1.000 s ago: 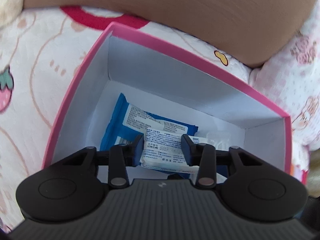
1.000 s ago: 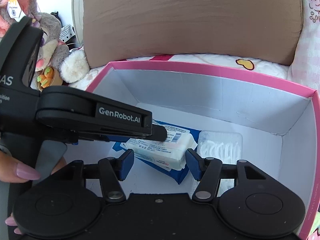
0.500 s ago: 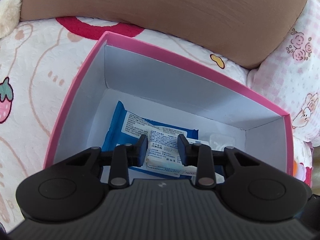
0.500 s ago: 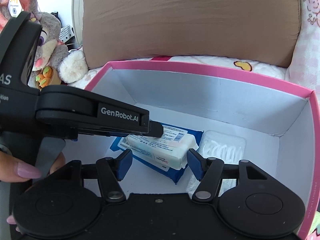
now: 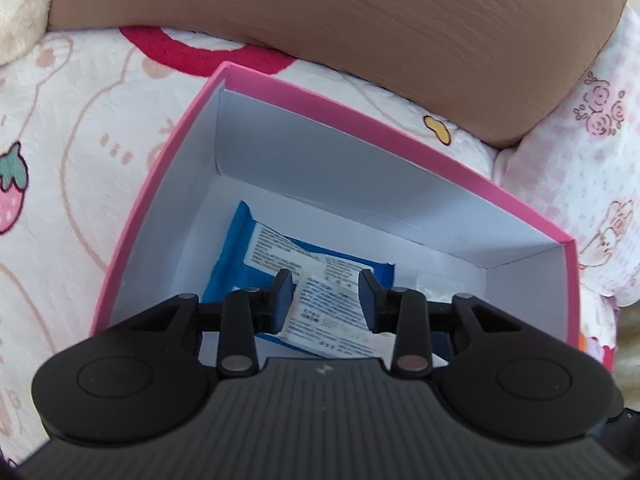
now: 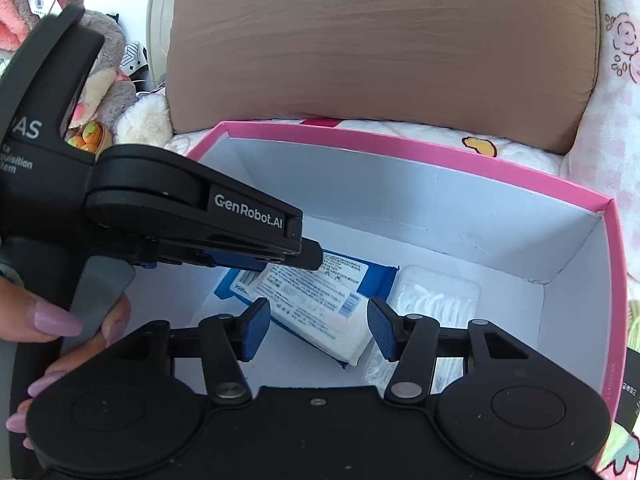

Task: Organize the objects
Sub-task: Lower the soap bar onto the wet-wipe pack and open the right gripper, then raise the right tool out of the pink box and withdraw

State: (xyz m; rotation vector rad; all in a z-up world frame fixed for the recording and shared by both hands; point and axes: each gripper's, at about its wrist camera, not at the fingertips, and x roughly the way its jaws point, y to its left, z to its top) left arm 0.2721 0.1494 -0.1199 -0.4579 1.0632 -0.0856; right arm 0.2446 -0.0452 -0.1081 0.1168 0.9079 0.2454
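Note:
A pink box (image 5: 352,118) (image 6: 400,142) with white inner walls stands on the bed. Inside, a white tissue pack (image 5: 332,308) (image 6: 316,304) lies on a blue wipes pack (image 5: 232,256) (image 6: 378,280). A clear plastic case (image 6: 436,300) lies to their right. My left gripper (image 5: 326,294) (image 6: 310,258) reaches into the box. The white pack's far end sits between its jaws, which are opening and show a thin gap at the pads. My right gripper (image 6: 318,330) hovers over the pack's near end. Its jaws are closing and its pads stay clear of the pack.
A brown cushion (image 6: 380,48) leans just behind the box. Plush toys (image 6: 100,80) crowd the back left. A pink patterned blanket (image 5: 80,128) surrounds the box. A hand with painted nails (image 6: 52,320) holds the left gripper at the left edge.
The left jaws squeezed in on the white pack, then eased apart slightly. The right jaws have come a little closer together. The packs have not moved.

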